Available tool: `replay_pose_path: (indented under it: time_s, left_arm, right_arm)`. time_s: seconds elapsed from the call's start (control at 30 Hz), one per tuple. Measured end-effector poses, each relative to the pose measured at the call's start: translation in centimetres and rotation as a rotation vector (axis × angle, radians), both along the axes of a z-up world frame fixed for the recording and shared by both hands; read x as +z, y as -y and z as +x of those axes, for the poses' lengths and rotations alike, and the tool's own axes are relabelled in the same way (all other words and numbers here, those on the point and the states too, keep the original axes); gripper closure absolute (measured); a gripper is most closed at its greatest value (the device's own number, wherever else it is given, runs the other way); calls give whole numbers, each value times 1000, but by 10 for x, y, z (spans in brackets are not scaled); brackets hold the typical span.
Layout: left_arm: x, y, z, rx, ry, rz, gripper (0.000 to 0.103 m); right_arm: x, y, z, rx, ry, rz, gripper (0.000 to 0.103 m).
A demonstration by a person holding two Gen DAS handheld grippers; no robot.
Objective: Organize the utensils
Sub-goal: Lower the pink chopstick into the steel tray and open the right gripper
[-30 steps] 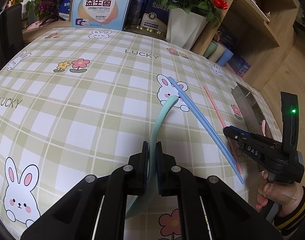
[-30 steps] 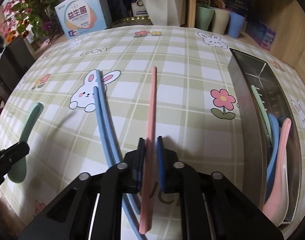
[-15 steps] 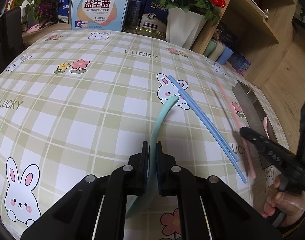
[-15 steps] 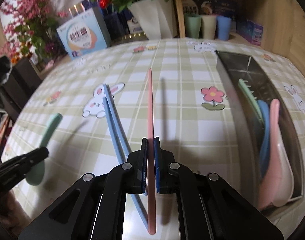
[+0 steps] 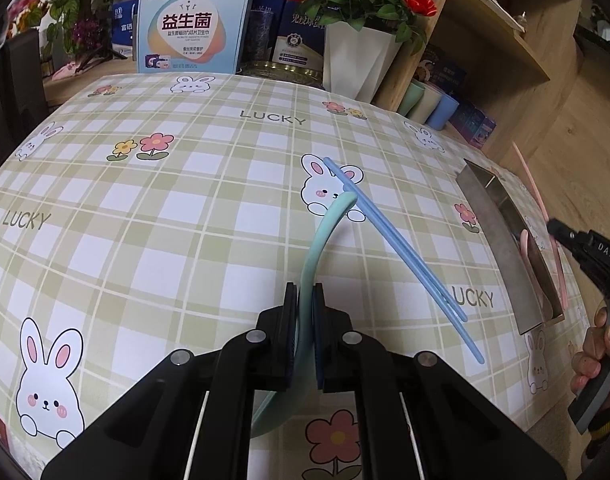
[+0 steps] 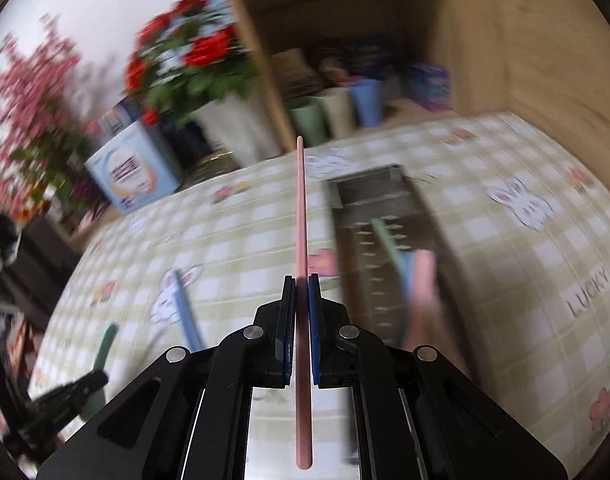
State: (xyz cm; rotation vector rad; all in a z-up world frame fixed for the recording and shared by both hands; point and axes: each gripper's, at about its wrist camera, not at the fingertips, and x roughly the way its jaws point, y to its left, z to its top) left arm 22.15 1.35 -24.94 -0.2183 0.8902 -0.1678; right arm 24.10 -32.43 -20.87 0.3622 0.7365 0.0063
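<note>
The left gripper (image 5: 303, 300) sat at the bottom centre of its own view, above a table (image 5: 105, 216) covered in a green-and-white checked cloth printed with rabbits, flowers and the word LUCKY, which filled most of the frame. Along the top edge stood a wooden shelf unit (image 5: 501, 60), a white pot of red roses (image 5: 357, 56) and a blue-and-white printed box (image 5: 191, 36), with three pastel cups (image 5: 429, 104) just right of the pot. At the right edge of that view a steel tray (image 5: 501, 240) lay on the cloth; in the blurred right wrist view it sat right of centre with spoons (image 6: 413, 276) inside it, green, blue and pink. Two blue chopsticks (image 5: 401, 248) lay side by side on the cloth, running diagonally through the middle of the left wrist view. The left gripper's jaws were clamped on a green spoon (image 5: 321, 240), whose handle curved upward to touch the chopsticks. The right gripper (image 6: 301, 280) was pinched tight on a pink chopstick (image 6: 301, 208), held clear of the cloth and pointing up the frame just left of the tray.
</note>
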Motion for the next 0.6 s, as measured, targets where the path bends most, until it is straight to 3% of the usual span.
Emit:
replay_pose_path:
  time_s: [0.13, 0.6]
  left_arm:
    - [-2, 3, 1, -8, -9, -1, 96]
    - [-10, 9, 3, -28, -44, 5, 96]
  right_arm:
    - [-12, 23, -4, -35, -33, 46, 97]
    - [-44, 20, 5, -10, -112, 106, 97]
